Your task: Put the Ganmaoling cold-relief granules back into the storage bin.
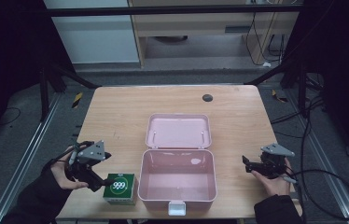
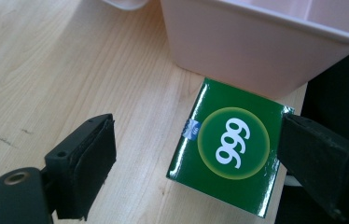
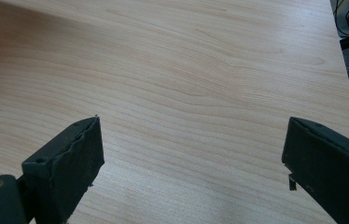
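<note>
We hold the left gripper [image 2: 196,154] wide around the green box [image 2: 231,144], beside the pink case [image 1: 177,179]. Our right gripper [image 3: 193,158] gapes wide over bare table [image 3: 186,70].

left gripper [image 1: 101,183]: at green box [image 1: 121,188], jaws apart | pink case [image 1: 177,179]: lid open, centre of table [image 1: 116,107] | right gripper [image 1: 246,164]: well apart from case

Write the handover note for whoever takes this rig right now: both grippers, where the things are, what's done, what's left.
Left gripper: open, jaws either side of the green 999 box, not closed on it.
Right gripper: open, holding nothing, over bare table to the right of the case.
Green 999 box: on the table, against the front left corner of the pink case.
Pink case: lid open and lying flat behind it, inside bare.
Done: case open.
Left, likely: grip the box, put it in the case.
</note>
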